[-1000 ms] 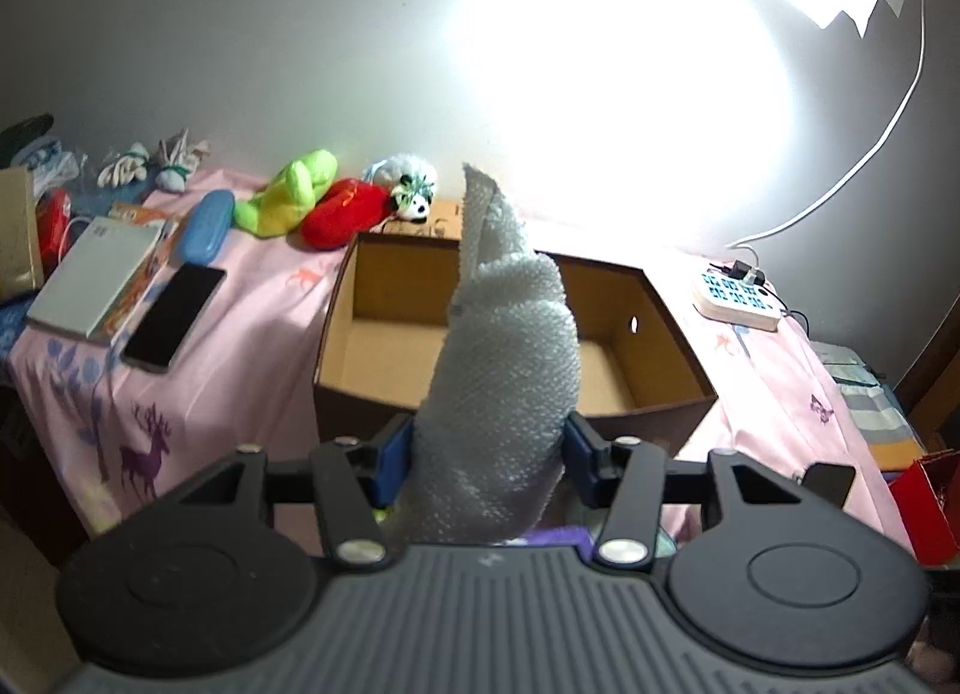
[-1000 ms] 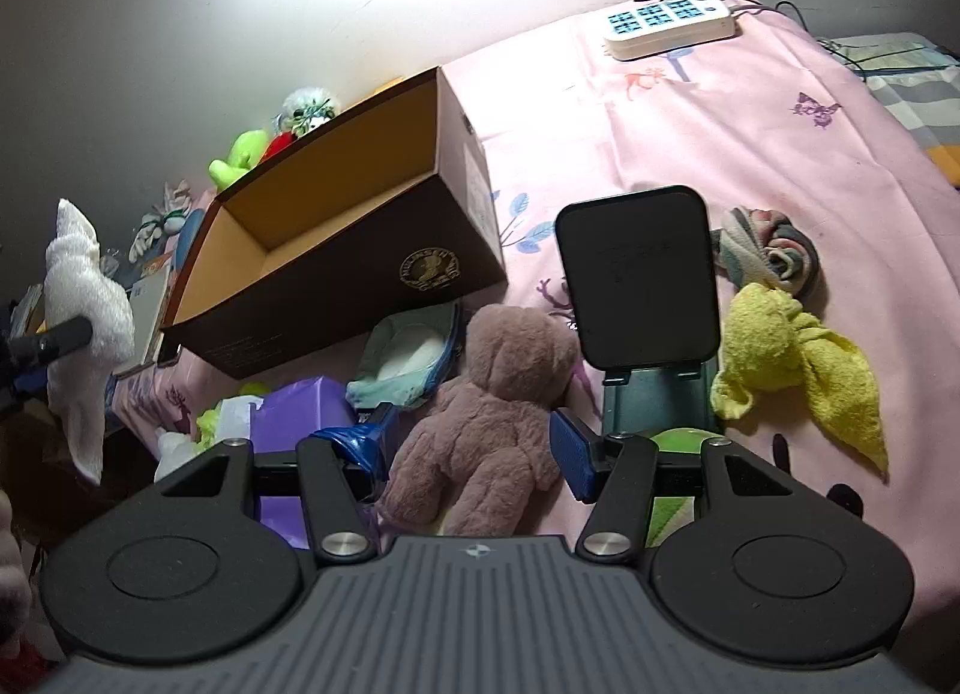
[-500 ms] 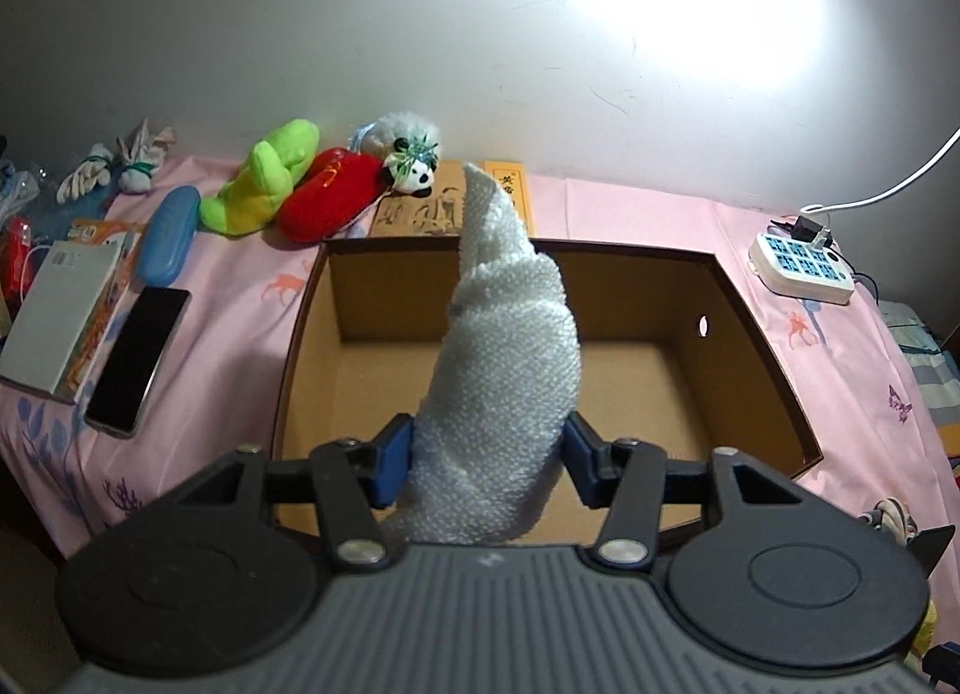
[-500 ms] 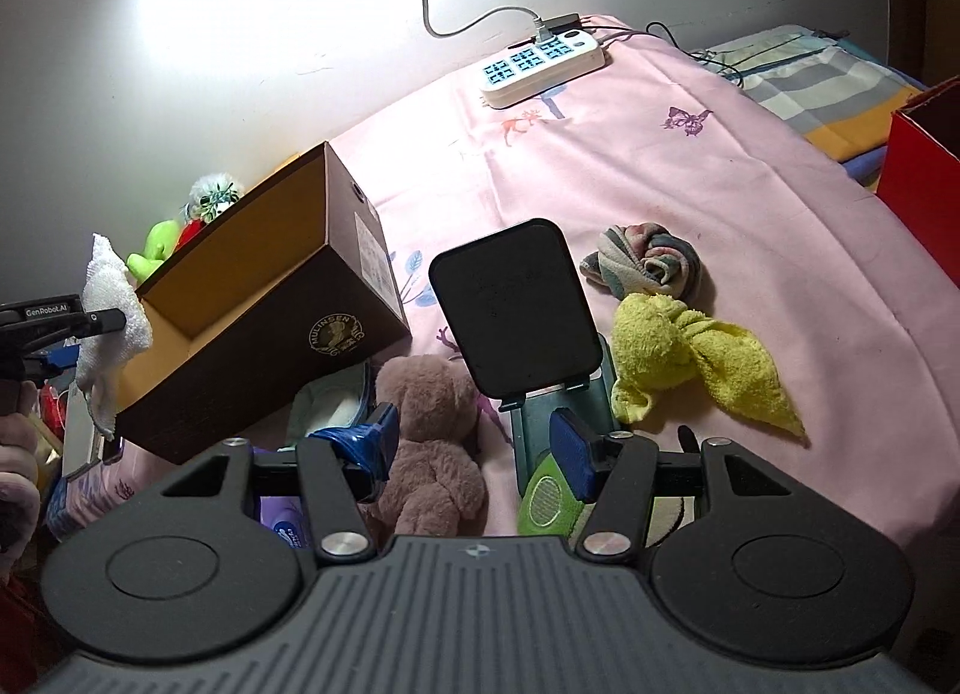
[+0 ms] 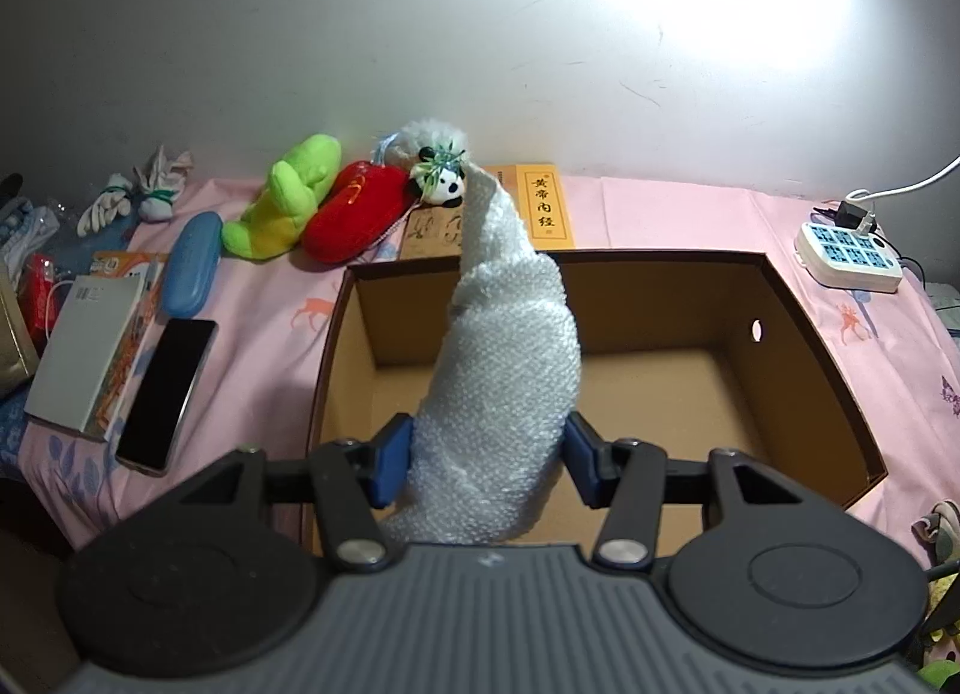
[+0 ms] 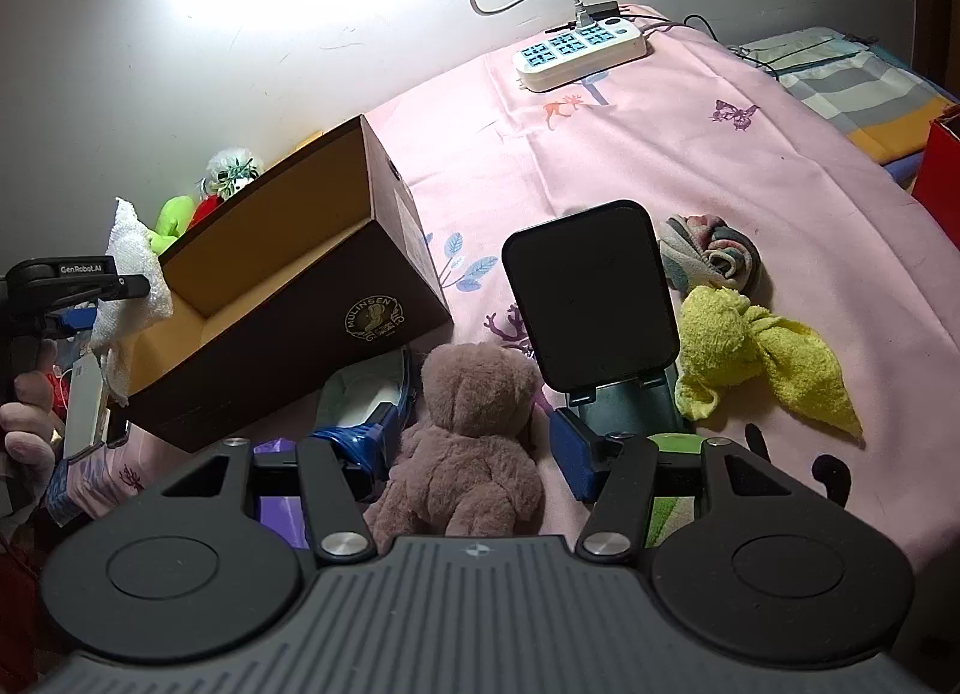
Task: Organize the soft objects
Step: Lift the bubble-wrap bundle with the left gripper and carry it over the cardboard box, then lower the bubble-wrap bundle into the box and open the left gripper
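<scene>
My left gripper (image 5: pixel 487 463) is shut on a white knobbly towel (image 5: pixel 504 370) and holds it upright over the near edge of the open brown cardboard box (image 5: pixel 804 346). The box inside is bare. In the right wrist view the towel (image 6: pixel 129 280) hangs at the box's (image 6: pixel 336 310) left end. My right gripper (image 6: pixel 471 457) is open, its fingers on either side of a brown teddy bear (image 6: pixel 474 436) lying on the pink sheet. A yellow towel (image 6: pixel 762 358) and a rolled striped cloth (image 6: pixel 711 259) lie to the right.
A green plush (image 5: pixel 282 208), red plush (image 5: pixel 354 214) and small panda (image 5: pixel 444 184) lie behind the box by the wall. A phone (image 5: pixel 168 394), book (image 5: pixel 90 358) and blue case (image 5: pixel 189 262) lie left. A black phone stand (image 6: pixel 591 310) and power strip (image 6: pixel 579 52) are nearby.
My left gripper carried the white towel forward and over the box. My right gripper drew back and turned a little, with the teddy bear still between its open fingers.
</scene>
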